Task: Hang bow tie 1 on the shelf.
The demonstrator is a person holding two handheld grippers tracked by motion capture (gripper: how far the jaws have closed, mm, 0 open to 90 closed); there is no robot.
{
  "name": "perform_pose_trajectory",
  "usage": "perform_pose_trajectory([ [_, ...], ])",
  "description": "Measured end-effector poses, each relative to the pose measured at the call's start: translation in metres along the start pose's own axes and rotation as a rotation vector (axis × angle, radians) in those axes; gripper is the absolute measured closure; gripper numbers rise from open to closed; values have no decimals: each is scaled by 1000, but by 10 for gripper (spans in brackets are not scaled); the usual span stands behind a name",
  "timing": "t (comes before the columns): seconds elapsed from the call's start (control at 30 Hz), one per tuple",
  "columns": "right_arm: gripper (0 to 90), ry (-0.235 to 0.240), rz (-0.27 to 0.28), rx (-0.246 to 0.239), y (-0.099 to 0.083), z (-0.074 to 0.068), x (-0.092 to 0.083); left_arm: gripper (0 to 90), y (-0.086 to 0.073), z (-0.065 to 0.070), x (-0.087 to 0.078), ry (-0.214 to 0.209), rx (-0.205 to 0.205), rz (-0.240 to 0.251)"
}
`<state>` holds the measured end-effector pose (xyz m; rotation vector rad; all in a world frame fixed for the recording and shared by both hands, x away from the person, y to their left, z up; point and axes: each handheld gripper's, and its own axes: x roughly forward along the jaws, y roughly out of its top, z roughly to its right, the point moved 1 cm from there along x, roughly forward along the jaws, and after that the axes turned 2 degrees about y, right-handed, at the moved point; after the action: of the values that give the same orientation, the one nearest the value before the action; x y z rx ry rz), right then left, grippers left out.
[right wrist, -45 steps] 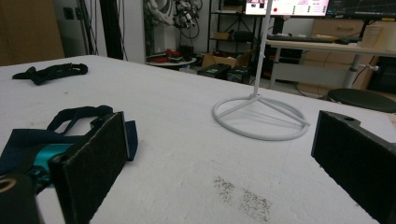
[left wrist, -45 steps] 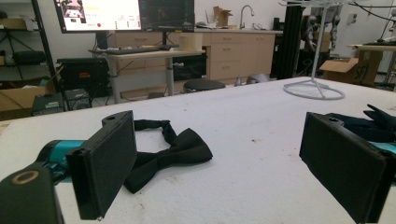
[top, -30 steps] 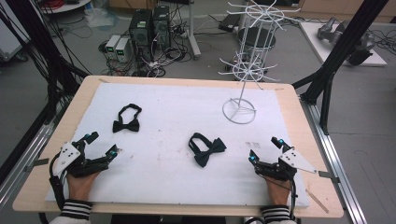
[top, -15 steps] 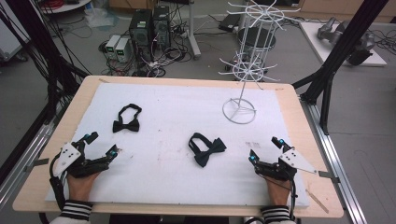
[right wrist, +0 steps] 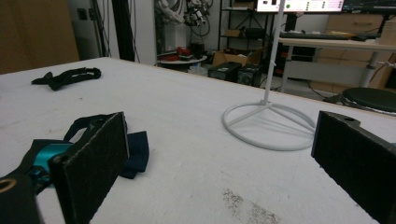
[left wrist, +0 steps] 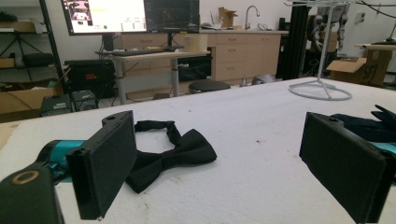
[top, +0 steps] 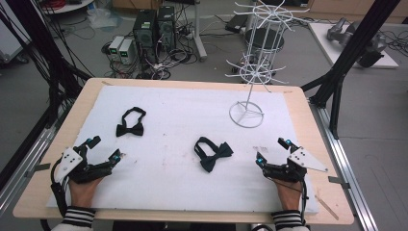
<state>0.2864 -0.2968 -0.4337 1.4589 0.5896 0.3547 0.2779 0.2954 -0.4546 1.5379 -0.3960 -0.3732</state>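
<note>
Bow ties lie untouched on the counter, one (top: 130,124) near the left gripper (top: 98,152), one (top: 213,153) near the right gripper (top: 273,151); both fingers gape empty, so reaching and closing likely comes next

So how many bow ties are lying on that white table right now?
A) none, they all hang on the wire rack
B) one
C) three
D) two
D: one bow tie lies at the left of the white table, a second bow tie near the middle, and the wire rack has bare hooks.
</note>
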Motion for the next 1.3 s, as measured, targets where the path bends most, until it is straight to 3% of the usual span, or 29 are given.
perform_pose_trajectory([
  [0.23, 33, 67, -31, -31, 21, -3, 8, 115, 0, 0, 0, -2, -1, 0],
  [0.27, 33, 101, -51, -58, 29, -5, 12, 114, 0, 0, 0, -3, -1, 0],
  [0.4, 33, 147, -83, -91, 40, -12, 19, 115, 0, 0, 0, -3, -1, -1],
  [0.43, 33, 172, -99, -126, 46, -16, 24, 115, 0, 0, 0, -2, 0, 0],
  [0.5, 33, 192, -112, -148, 50, -19, 28, 115, 0, 0, 0, -2, 0, 0],
  [0.63, 33, 220, -136, -171, 56, -23, 35, 115, 0, 0, 0, -2, 2, -2],
  [0.97, 33, 301, -186, -171, 66, -25, 49, 115, 0, 0, 0, -1, 0, 0],
  [1.2, 34, 348, -231, -211, 76, -27, 59, 115, 0, 0, 0, -4, -3, -4],
  [1.3, 34, 386, -275, -230, 83, -28, 67, 115, 0, 0, 0, -3, -2, -5],
])
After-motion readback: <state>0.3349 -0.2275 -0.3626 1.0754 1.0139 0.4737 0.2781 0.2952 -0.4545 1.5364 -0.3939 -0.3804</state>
